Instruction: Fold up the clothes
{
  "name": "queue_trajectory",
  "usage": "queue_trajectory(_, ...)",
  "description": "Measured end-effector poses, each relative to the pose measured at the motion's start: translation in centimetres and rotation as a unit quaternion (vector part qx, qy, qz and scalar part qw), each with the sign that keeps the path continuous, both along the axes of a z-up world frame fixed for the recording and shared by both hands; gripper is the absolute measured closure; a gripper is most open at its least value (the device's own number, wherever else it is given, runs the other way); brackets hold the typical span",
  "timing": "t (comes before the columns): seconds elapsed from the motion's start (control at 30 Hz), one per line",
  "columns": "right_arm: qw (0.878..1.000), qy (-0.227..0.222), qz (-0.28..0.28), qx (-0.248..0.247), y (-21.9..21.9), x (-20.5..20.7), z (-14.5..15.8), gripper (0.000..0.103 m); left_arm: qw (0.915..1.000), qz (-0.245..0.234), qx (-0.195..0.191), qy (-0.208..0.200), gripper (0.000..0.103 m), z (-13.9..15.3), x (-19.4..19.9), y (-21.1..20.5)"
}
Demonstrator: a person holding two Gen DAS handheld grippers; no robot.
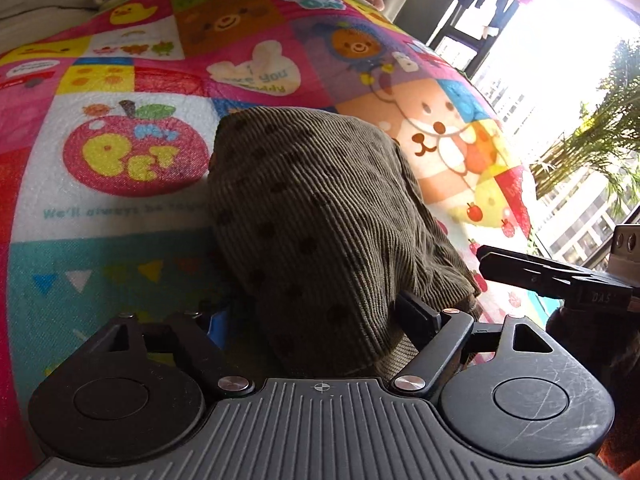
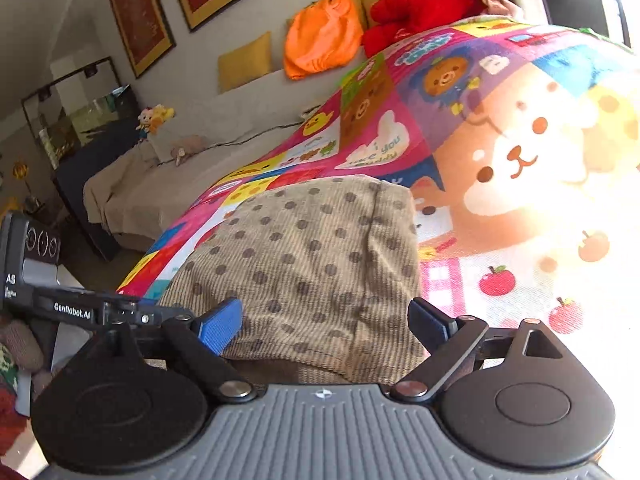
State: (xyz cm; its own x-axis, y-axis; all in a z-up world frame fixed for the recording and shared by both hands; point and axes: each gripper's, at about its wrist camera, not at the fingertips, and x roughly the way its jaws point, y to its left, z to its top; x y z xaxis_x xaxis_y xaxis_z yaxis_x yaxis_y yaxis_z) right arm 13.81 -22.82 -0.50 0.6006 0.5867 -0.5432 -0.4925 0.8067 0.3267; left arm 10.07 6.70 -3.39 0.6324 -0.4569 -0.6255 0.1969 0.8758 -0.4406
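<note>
A folded olive-brown corduroy garment with dark dots (image 1: 312, 200) (image 2: 320, 248) lies on a colourful cartoon play mat (image 1: 120, 240) (image 2: 520, 264). My left gripper (image 1: 316, 316) is open, its fingers standing wide on either side of the garment's near end; the cloth bulges up between them and hides most of the left blue pad (image 1: 216, 328). My right gripper (image 2: 324, 320) is open too, its blue pads (image 2: 222, 326) spread over the garment's near edge without pinching it. Each gripper shows at the side of the other's view: right gripper (image 1: 552, 276), left gripper (image 2: 80, 310).
A beige-covered sofa (image 2: 168, 184) with yellow cushions, an orange plush (image 2: 320, 36) and a red plush (image 2: 420, 4) lies beyond the mat. A bright window with a plant (image 1: 592, 140) is to the right. A dark cabinet (image 2: 80, 152) stands at the far left.
</note>
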Motion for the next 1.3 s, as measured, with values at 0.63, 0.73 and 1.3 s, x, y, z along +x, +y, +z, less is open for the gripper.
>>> queue_trajectory(0.63, 0.997, 0.02, 0.056, -0.052, 6.8, 6.6, -3.0, 0.051, 0.9991, -0.005, 0.037, -0.018, 0.037, 0.1, 8.4, 1.6)
queue_trajectory(0.73, 0.997, 0.004, 0.053, -0.061, 8.4, 10.0, -3.0, 0.051, 0.9985, 0.0, 0.046, -0.031, 0.037, 0.3, 12.2, 2.9)
queue_trajectory(1.3, 0.996, -0.063, 0.04, -0.051, 7.5, 18.8, 2.1, 0.033, 0.9855, -0.006, 0.025, -0.168, 0.015, 9.3, 16.6, 8.7)
